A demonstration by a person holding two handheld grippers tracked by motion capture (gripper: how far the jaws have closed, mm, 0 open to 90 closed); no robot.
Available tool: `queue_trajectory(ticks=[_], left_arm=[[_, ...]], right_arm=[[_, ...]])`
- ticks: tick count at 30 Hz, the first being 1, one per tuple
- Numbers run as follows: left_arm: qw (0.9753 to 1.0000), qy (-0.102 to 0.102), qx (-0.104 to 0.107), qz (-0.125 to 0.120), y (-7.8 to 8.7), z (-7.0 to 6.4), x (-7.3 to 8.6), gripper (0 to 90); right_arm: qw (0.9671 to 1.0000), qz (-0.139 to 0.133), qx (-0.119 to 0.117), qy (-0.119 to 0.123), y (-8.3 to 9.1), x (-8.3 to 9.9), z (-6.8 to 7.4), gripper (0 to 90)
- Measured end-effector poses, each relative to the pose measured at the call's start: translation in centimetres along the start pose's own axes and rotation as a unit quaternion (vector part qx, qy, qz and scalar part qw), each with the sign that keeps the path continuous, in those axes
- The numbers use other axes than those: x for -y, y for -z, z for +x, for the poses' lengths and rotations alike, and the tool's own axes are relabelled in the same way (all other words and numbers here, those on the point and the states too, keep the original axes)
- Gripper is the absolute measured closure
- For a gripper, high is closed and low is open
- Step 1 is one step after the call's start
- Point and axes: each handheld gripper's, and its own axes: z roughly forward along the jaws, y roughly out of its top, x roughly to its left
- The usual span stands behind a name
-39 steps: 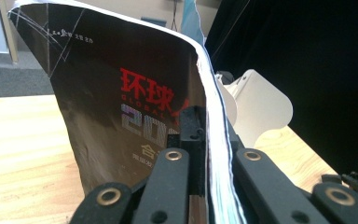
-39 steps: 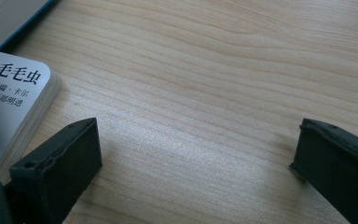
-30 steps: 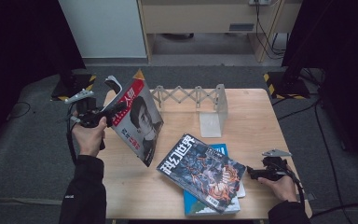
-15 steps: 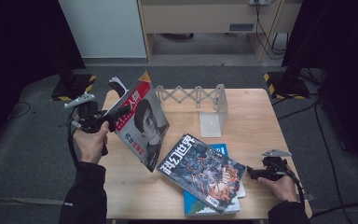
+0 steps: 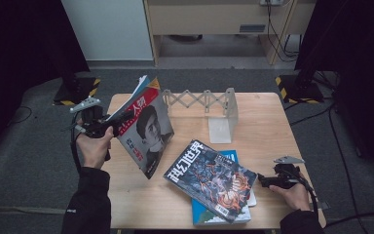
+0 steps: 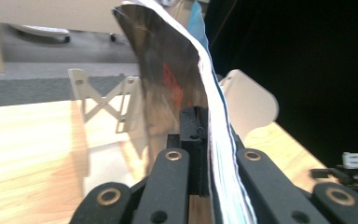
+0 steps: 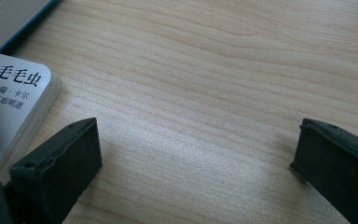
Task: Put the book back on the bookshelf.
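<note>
My left gripper (image 5: 108, 125) is shut on the edge of a red-and-grey magazine (image 5: 147, 130), which stands nearly upright over the table's left side. In the left gripper view the jaws pinch the magazine (image 6: 168, 79) at my left gripper (image 6: 204, 128), pages curving upward. A dark illustrated magazine (image 5: 210, 179) lies on a blue book (image 5: 233, 158) at the front middle. My right gripper (image 5: 264, 181) rests low just right of that stack, and in its own view my right gripper (image 7: 196, 144) is open over bare wood beside a white book corner (image 7: 14, 98).
A folding lattice rack (image 5: 197, 100) with a white end plate (image 5: 222, 124) stands at the back middle of the wooden table (image 5: 272, 126). The rack (image 6: 103, 100) appears behind the held magazine. Dark floor surrounds the table.
The left gripper has swung the held magazine to the right and more upright, nearer the rack. The right gripper and the stack have stayed in place.
</note>
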Motion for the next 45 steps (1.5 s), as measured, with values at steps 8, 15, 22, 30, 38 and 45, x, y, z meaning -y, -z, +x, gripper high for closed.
queue_trajectory(ticks=[8, 15, 22, 30, 38, 45], left_arm=[[0.9987, 0.017, -0.045, -0.013, -0.4, 2.0, 0.7, 86.3], [0.9954, 0.011, -0.09, -0.032, -1.2, 2.5, 1.2, 86.3], [0.9911, 0.011, -0.126, -0.042, -2.1, 3.0, 1.1, 86.2], [0.9864, 0.006, -0.152, -0.062, -3.4, 3.3, 1.2, 86.2], [0.979, -0.01, -0.188, -0.078, -4.7, 3.1, 1.4, 86.2], [0.976, -0.018, -0.201, -0.081, -5.2, 2.9, 1.3, 86.2]], right_arm=[[1.0, 0.001, -0.002, -0.001, 0.0, 0.0, 0.0, 1.0], [1.0, 0.0, -0.001, 0.0, 0.0, 0.0, 0.0, 1.0], [1.0, 0.0, -0.002, 0.0, 0.0, 0.0, 0.0, 1.0], [1.0, 0.0, -0.002, 0.001, 0.0, 0.0, 0.0, 1.0], [1.0, 0.0, -0.002, -0.001, 0.0, 0.0, 0.0, 1.0], [1.0, 0.0, -0.002, -0.001, 0.0, 0.0, 0.0, 1.0]])
